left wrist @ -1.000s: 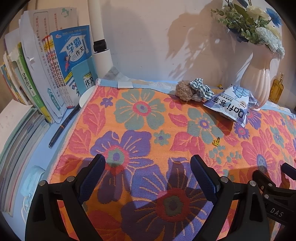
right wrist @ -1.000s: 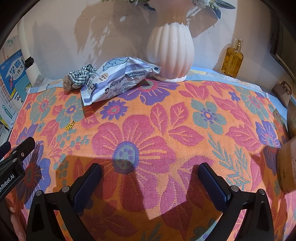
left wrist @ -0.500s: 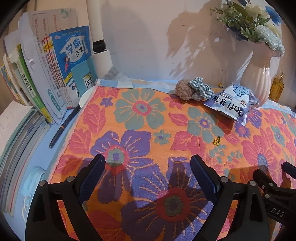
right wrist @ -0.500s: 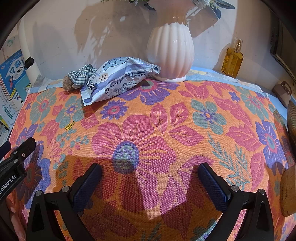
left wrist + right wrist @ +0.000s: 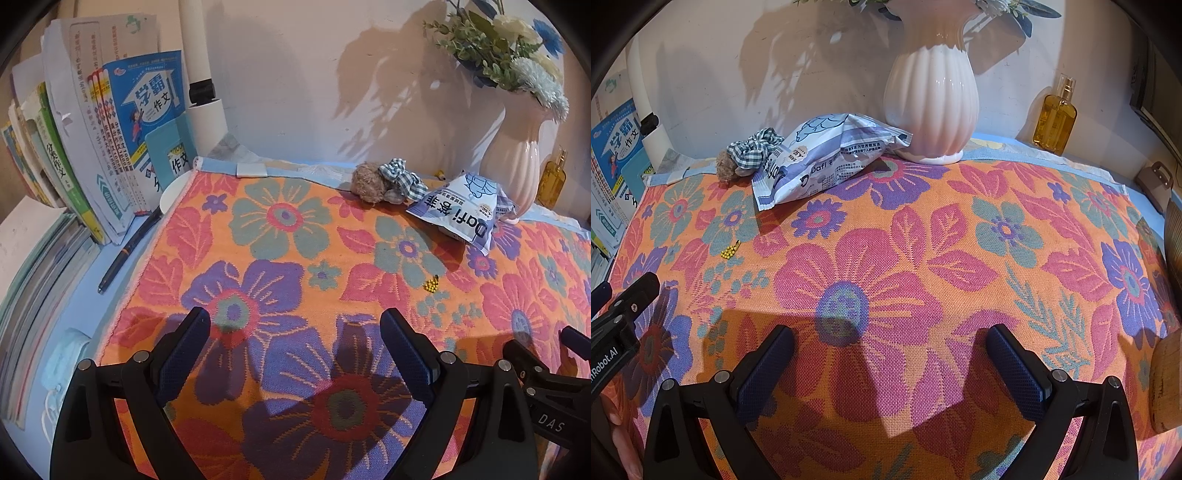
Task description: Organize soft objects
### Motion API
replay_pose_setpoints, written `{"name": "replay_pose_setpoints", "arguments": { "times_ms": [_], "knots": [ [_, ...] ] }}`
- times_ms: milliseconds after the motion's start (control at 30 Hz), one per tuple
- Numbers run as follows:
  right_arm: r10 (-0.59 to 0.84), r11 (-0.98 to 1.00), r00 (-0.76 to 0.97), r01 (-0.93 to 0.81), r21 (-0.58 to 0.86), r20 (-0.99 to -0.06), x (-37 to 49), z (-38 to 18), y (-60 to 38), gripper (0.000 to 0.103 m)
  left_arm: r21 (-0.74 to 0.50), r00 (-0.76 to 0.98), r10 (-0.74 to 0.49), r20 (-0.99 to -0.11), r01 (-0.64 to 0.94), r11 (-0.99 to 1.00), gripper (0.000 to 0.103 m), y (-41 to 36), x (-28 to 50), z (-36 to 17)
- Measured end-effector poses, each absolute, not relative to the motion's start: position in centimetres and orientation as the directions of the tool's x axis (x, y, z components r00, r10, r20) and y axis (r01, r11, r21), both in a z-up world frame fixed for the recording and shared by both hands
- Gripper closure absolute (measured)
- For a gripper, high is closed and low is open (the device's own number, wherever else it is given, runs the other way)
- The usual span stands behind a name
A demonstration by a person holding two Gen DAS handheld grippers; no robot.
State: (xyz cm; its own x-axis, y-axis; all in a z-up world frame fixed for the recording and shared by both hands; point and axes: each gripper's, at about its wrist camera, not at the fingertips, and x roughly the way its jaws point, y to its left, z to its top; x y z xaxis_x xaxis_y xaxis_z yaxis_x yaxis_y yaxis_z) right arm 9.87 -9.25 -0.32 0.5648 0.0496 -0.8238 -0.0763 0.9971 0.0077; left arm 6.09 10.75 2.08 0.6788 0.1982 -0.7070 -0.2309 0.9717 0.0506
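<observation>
Left hand-held gripper [image 5: 295,325]: fingers spread wide, nothing between them, hanging over the floral cloth [image 5: 280,266] that covers the worktop. Right hand-held gripper [image 5: 890,343]: likewise spread wide and empty, over a large pink flower in the weave. Each shows at the edge of the other's view, the right one at 4 o'clock in the left wrist view, the left one at 8 o'clock in the right wrist view.

Soft things sit together at the far edge of the cloth. In the left wrist view, around 1 o'clock: a brown fuzzy ball [image 5: 367,182], a checked scrunchie [image 5: 400,179] touching it on the right, then a crumpled white-and-purple packet [image 5: 460,216] lying partly against the scrunchie. In the right wrist view the same cluster lies at 10 to 11 o'clock: ball [image 5: 724,168], scrunchie [image 5: 753,149], packet [image 5: 827,157].

A ribbed white vase [image 5: 931,110] with flowers stands just beside the packet's far end, at 12 o'clock in the right view. An amber bottle [image 5: 1054,118] stands at 1 o'clock, apart from the vase. A small cluster of yellow beads [image 5: 431,284] lies on the cloth between packet and grippers.

Left view, 9 to 11 o'clock: upright books [image 5: 110,140], a dark pen [image 5: 125,254] off the cloth's edge.
</observation>
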Motion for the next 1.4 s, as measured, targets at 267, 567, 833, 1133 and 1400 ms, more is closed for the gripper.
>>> {"name": "replay_pose_setpoints", "arguments": {
  "times_ms": [267, 567, 833, 1133, 1400],
  "knots": [
    [0.036, 0.998, 0.565, -0.06, 0.003, -0.824, 9.6, 0.4, -9.0, 0.0, 0.04, 0.677, 0.193, -0.711, -0.234, 0.971, 0.01, 10.9, 6.1, 2.0],
    [0.146, 0.974, 0.404, -0.219, 0.06, -0.903, 8.5, 3.1, -10.4, 0.0, -0.018, 0.641, 0.071, -0.764, -0.131, 0.991, 0.011, 11.4, 7.6, 5.9],
    [0.393, 0.912, 0.455, -0.082, 0.402, -0.799, 14.5, 7.7, -11.6, 0.0, -0.144, 0.653, -0.135, -0.746, 0.04, 0.989, 0.01, 11.3, 17.9, 7.1],
    [0.435, 0.86, 0.531, -0.006, 0.51, -0.727, 20.0, 5.7, -12.0, 0.004, -0.301, 0.632, -0.281, -0.722, 0.079, 0.95, 0.012, 10.9, 24.2, 3.1],
    [0.457, 0.855, 0.56, -0.063, 0.515, -0.691, 20.0, 5.8, -11.2, 0.039, -0.306, 0.622, -0.28, -0.732, 0.067, 0.95, 0.064, 10.6, 24.9, 1.8]
  ]
}}
